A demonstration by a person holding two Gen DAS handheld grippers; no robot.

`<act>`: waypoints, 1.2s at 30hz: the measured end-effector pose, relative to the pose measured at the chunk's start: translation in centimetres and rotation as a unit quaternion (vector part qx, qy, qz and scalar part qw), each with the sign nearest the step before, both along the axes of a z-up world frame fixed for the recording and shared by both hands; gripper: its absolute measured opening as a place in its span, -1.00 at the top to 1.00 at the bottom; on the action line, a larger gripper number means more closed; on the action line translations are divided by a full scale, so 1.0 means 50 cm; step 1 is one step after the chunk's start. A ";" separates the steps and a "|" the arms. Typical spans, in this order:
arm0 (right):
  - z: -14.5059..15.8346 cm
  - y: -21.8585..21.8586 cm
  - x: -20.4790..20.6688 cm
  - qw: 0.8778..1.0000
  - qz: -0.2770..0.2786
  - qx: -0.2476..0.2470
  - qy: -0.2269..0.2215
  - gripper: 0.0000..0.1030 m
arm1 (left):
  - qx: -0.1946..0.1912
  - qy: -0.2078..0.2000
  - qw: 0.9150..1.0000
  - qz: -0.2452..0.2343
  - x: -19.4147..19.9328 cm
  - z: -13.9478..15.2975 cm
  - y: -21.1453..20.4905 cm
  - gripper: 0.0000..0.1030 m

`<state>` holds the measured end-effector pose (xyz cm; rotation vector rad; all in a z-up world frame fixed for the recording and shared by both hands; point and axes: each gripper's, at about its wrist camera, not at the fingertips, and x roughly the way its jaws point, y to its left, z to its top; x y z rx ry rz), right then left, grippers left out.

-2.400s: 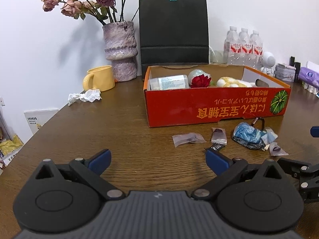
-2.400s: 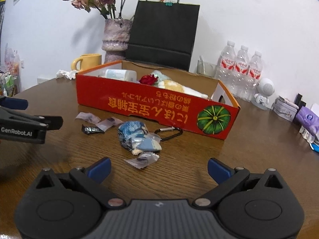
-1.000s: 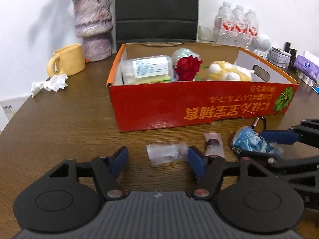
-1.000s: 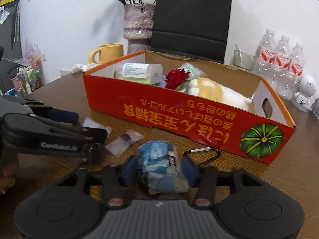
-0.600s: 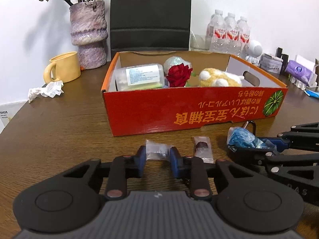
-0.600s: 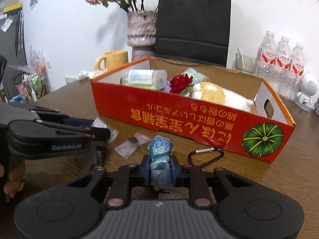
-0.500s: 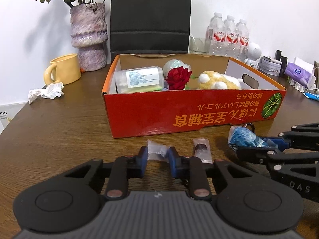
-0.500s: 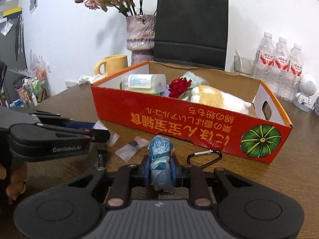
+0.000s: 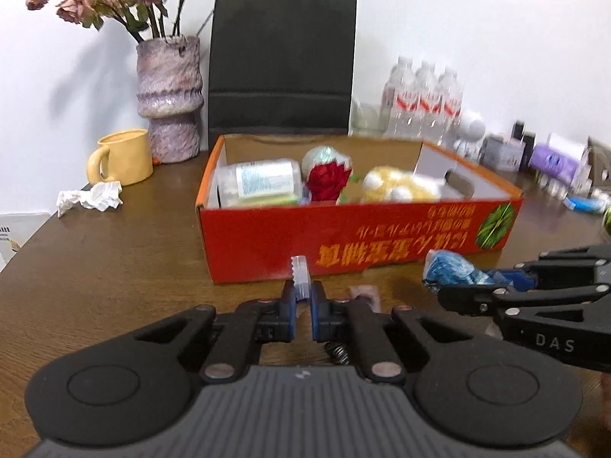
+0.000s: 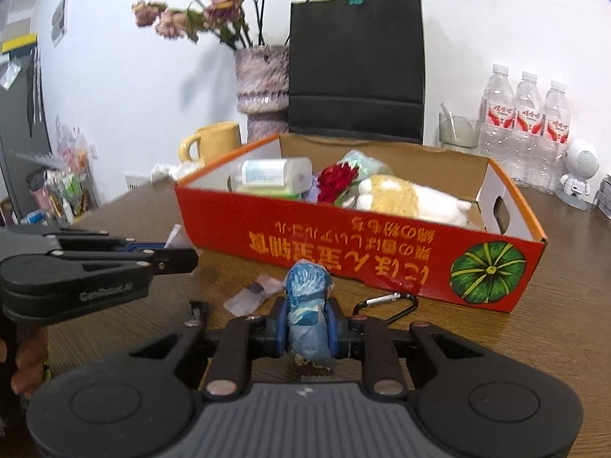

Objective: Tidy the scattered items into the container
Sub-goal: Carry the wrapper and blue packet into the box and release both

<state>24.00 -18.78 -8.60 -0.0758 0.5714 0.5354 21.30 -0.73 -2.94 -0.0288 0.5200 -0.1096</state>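
Left wrist view: left gripper pinches what looks like a clear sachet; right gripper clamps blue bundle. Lift both clear above the orange box wall ahead before releasing.

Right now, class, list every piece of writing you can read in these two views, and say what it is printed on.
"DAS": side of the right gripper.
"GenRobot.AI", blurred: side of the left gripper.
Orange Japanese characters, upside down: front of the red cardboard box; unreadable.
Red labels on three clear water bottles: too small.
Label on the clear plastic jar: blurred.
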 end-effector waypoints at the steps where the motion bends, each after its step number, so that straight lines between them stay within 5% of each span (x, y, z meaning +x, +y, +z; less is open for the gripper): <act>1: 0.011 -0.007 -0.002 1.000 0.000 0.007 -0.005 0.62 | -0.008 -0.006 1.000 -0.003 -0.004 0.012 0.004 0.85; 11: 0.129 -0.063 0.148 0.997 -0.066 0.026 -0.025 0.62 | -0.020 -0.068 0.997 -0.007 0.105 0.166 -0.003 0.84; 16: 0.103 -0.054 0.277 0.993 -0.119 0.019 -0.005 0.62 | -0.072 -0.037 0.997 0.007 0.210 0.134 -0.038 0.84; 23: 0.044 -0.051 0.385 0.989 -0.145 0.002 0.026 0.62 | -0.038 0.033 0.999 -0.003 0.315 0.056 -0.069 0.84; 29: 0.030 -0.054 0.424 0.989 -0.140 -0.014 0.046 0.50 | -0.014 0.037 0.999 -0.007 0.341 0.035 -0.079 0.80; 30: 0.029 -0.054 0.426 0.989 -0.140 -0.013 0.049 0.30 | -0.012 0.039 0.999 -0.005 0.340 0.032 -0.080 0.64; 31: 0.031 -0.055 0.426 0.989 -0.140 -0.011 0.052 -0.12 | -0.012 0.042 0.999 -0.002 0.340 0.031 -0.081 0.19; 32: 0.035 -0.055 0.423 0.989 -0.141 -0.008 0.051 -0.36 | -0.013 0.043 0.999 0.005 0.340 0.032 -0.079 -0.04; 33: 0.041 -0.054 0.417 0.989 -0.139 -0.006 0.045 -0.70 | -0.015 0.040 0.999 0.010 0.336 0.036 -0.077 -0.10; 35: 0.058 -0.051 0.399 0.991 -0.132 -0.009 0.025 -0.73 | -0.013 0.023 1.000 0.008 0.320 0.050 -0.078 -0.19; 36: 0.068 -0.049 0.387 0.992 -0.129 -0.009 0.015 -0.75 | -0.009 0.011 1.000 0.009 0.310 0.059 -0.079 -0.45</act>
